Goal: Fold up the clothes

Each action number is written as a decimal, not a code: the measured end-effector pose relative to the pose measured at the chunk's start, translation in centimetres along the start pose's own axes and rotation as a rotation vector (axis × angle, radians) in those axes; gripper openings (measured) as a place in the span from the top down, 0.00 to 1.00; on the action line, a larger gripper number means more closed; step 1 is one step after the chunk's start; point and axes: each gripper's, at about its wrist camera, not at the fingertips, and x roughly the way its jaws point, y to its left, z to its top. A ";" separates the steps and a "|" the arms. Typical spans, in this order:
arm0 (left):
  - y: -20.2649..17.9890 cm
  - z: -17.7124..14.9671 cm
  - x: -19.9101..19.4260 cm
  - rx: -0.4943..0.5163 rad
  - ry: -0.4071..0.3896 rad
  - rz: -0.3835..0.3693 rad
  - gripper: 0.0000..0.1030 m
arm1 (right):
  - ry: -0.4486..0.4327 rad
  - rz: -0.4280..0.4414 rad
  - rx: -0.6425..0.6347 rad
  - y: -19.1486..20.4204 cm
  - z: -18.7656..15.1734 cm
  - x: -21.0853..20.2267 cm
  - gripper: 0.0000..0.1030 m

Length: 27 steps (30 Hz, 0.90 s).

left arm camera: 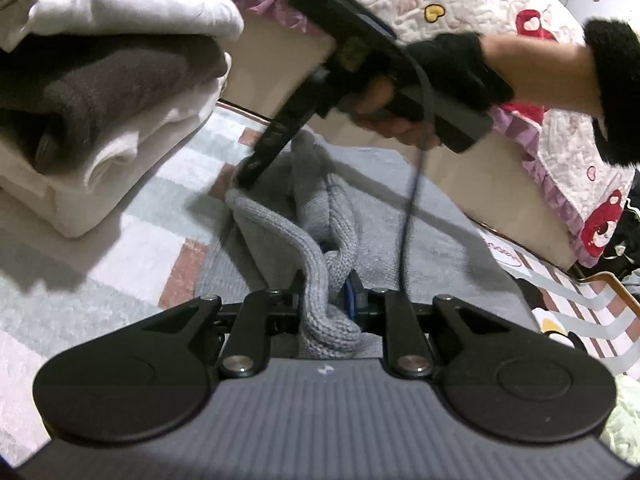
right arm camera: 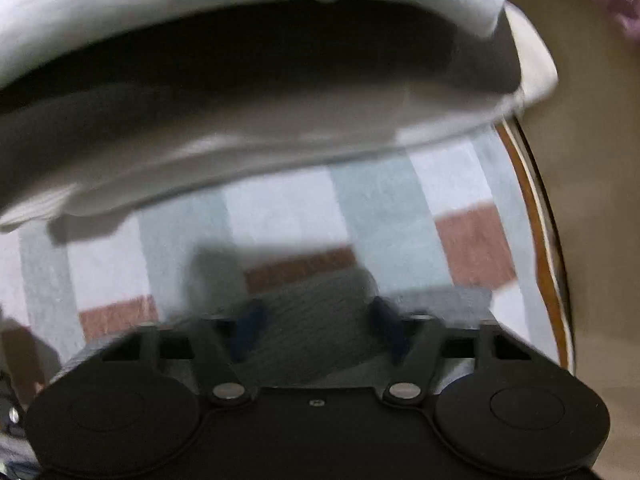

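Nearest in the left wrist view, the left tongs are pinching a bunched ridge of the grey knitted garment; the knit bulges up between the two fingers and folds back toward the camera. The rest of the garment lies spread flat on the checked rug, running away from the left tongs toward the bed.

A little farther along the same ridge, the right tongs come down steeply with their tips at the far left corner of the garment, held by a hand in a black fingerless glove with a fuzzy black cuff. A black cable hangs from that tool across the knit. In the blurred right wrist view the grey knit sits between the blue-padded fingers of the right tongs, which stand somewhat apart; whether the pads press the cloth I cannot tell.

Left of the garment, on the rug, rests a stack of folded white and dark grey clothes. Beyond the garment stands the bed with its heart-patterned quilt.
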 end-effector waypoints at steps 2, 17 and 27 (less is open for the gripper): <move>0.5 -0.5 -0.7 -0.006 -0.009 -0.009 0.83 | -0.072 -0.012 0.008 0.5 -1.0 -1.0 0.96; 3.8 0.7 1.3 -0.136 0.096 0.111 0.76 | -0.454 -0.107 0.590 -6.1 -8.0 -8.1 0.58; 3.5 4.1 -3.0 -0.107 -0.179 0.102 0.66 | -0.500 0.038 0.670 -2.4 -22.4 -10.7 0.46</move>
